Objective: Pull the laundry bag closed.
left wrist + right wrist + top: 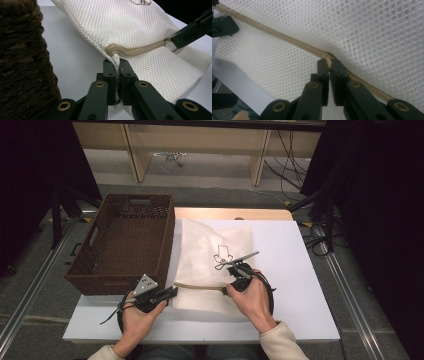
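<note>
Am pinching mesh bag [210,252] corner beside basket [125,240] with left hand-held gripper [117,67]; right hand-held gripper [329,65] clamping zipper pull [328,59].

Mesh bag [210,255] right of basket [125,240]

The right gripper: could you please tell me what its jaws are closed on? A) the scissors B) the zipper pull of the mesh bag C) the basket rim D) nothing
B: the right gripper has its jaws pinched on the tan zipper pull of the white mesh bag.
</note>
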